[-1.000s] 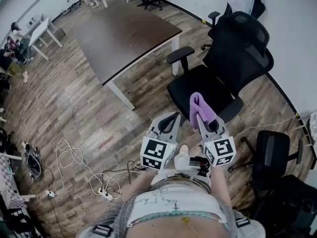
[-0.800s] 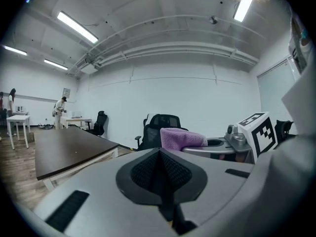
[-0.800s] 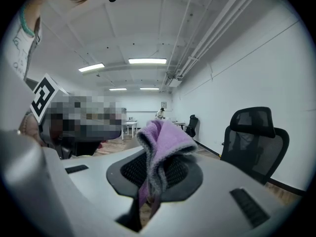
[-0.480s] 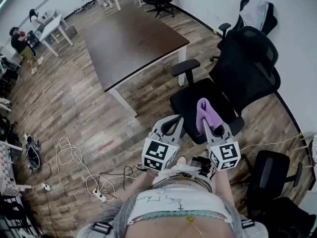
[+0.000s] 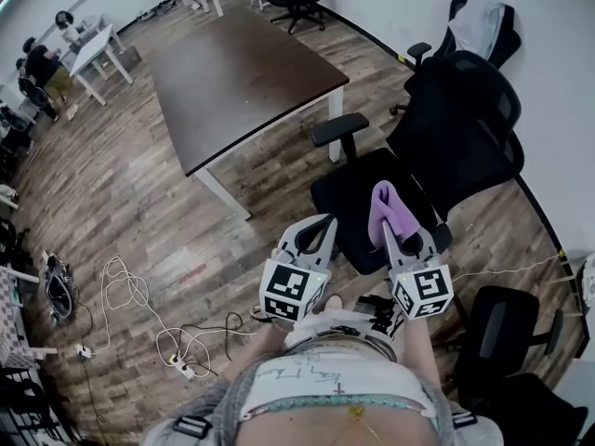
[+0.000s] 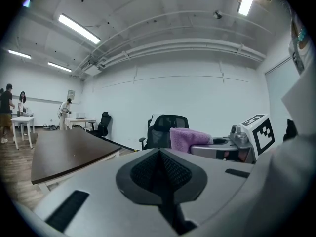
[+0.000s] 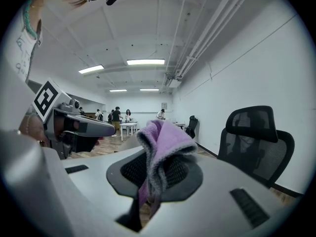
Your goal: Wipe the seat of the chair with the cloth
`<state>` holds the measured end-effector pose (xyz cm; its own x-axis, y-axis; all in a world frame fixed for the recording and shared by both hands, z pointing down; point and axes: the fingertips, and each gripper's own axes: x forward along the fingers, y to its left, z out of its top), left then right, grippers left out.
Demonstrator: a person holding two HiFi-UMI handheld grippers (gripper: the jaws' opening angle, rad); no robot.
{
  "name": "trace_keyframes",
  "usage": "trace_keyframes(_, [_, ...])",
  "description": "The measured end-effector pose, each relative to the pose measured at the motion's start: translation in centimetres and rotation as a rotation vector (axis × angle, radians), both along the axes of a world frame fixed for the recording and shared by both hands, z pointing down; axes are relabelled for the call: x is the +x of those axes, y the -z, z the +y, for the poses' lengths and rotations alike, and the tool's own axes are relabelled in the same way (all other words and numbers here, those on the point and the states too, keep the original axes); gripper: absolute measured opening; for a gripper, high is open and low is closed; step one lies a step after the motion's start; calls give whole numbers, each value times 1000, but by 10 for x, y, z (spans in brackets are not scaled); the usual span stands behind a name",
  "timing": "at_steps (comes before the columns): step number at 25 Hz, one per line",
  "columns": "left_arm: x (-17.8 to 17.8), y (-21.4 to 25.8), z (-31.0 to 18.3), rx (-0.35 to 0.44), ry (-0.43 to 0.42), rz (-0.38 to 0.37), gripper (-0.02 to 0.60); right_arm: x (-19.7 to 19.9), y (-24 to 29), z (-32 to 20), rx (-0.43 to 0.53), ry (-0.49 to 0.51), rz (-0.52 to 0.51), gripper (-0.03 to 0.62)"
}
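The person held both tools out in front of the waist, side by side and pointing forward toward the chair (image 5: pixel 451 137). The left hand-held gripper (image 5: pixel 314 233) was level, its jaws pressed together with nothing between them, as its own view (image 6: pixel 160 177) showed. The right hand-held gripper (image 5: pixel 402 240) ran parallel, just beside it, with its jaws clamped on the purple cloth (image 5: pixel 386 210). The cloth bunched up and folded over the jaw tips (image 7: pixel 148 181) and hung free in the air, with the chair's mesh backrest (image 7: pixel 256 142) off to the right. From the head view the cloth lay over the front edge of the black seat (image 5: pixel 353 193); whether it touched the seat could not be told. The chair stood on the wooden floor (image 5: pixel 121 193), near the right corner of the dark tabletop (image 5: pixel 242 72).

Against half a second earlier, both tools kept nearly the same pose and the same grip. The chair and tabletop sat a little further left in the head view.
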<state>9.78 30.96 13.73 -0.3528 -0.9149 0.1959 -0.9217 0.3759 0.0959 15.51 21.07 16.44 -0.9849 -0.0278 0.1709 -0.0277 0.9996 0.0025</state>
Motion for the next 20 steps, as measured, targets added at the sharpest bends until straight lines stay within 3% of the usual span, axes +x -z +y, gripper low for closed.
trace_keyframes(10, [-32,-10,-33,8,-104,11,11,-18,-4,-25,4,-120,-1,48])
trace_keyframes(20, [-109,-4,-64,16,-255,0,11,-84,-4,-45,2,-256,-6,48])
